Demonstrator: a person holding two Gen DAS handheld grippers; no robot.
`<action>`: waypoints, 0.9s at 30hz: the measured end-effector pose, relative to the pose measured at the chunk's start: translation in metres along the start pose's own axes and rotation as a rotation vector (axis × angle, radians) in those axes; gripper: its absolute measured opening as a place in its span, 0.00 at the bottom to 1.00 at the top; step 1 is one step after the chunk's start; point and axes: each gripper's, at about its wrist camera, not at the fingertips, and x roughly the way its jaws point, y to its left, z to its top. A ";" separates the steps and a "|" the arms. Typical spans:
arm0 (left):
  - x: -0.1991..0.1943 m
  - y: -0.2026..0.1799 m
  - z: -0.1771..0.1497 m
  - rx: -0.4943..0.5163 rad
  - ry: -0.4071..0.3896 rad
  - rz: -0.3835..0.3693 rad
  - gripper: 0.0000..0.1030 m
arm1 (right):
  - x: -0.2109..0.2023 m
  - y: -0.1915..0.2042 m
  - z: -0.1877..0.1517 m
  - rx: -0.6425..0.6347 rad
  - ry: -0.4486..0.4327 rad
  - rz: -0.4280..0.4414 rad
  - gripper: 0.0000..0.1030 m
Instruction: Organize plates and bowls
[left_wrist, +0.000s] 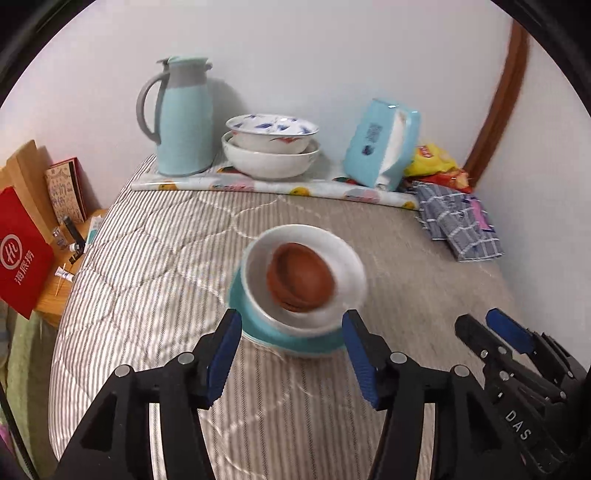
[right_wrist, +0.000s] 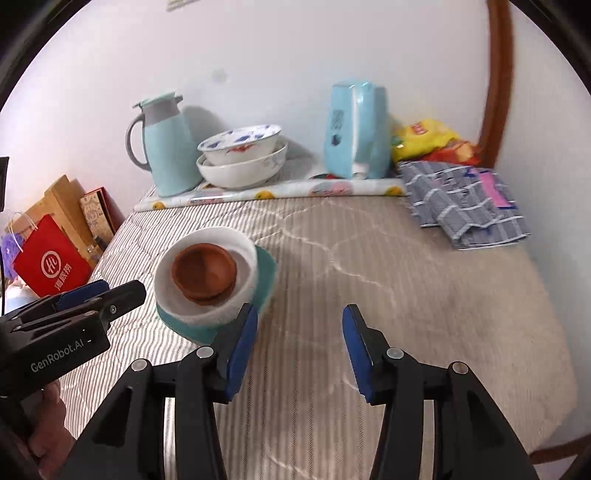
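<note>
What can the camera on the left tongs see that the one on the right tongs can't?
Only the left view shows the small items on the wooden side table, and the right tongs from outside.

Only the right view shows the left tongs from outside with the hand gripping them, and the red bag's white handles.

Both show the nested bowl stack on the striped quilt, the thermos jug, the two white bowls and the tissue pack.

At 12 o'clock ahead of me I see a nested stack, motion-blurred: a brown bowl (left_wrist: 301, 275) inside a white bowl (left_wrist: 343, 258) on a teal plate (left_wrist: 295, 341), tilted. Farther back at 12 o'clock, 2 white patterned bowls (left_wrist: 271, 147) sit stacked upright.
</note>
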 end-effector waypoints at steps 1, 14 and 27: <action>-0.005 -0.005 -0.004 0.004 -0.009 -0.003 0.53 | -0.006 -0.004 -0.002 0.003 -0.010 -0.010 0.46; -0.059 -0.054 -0.040 0.035 -0.079 -0.016 0.78 | -0.085 -0.059 -0.042 0.059 -0.096 -0.062 0.79; -0.081 -0.081 -0.059 0.081 -0.101 0.033 0.85 | -0.107 -0.086 -0.065 0.098 -0.089 -0.093 0.88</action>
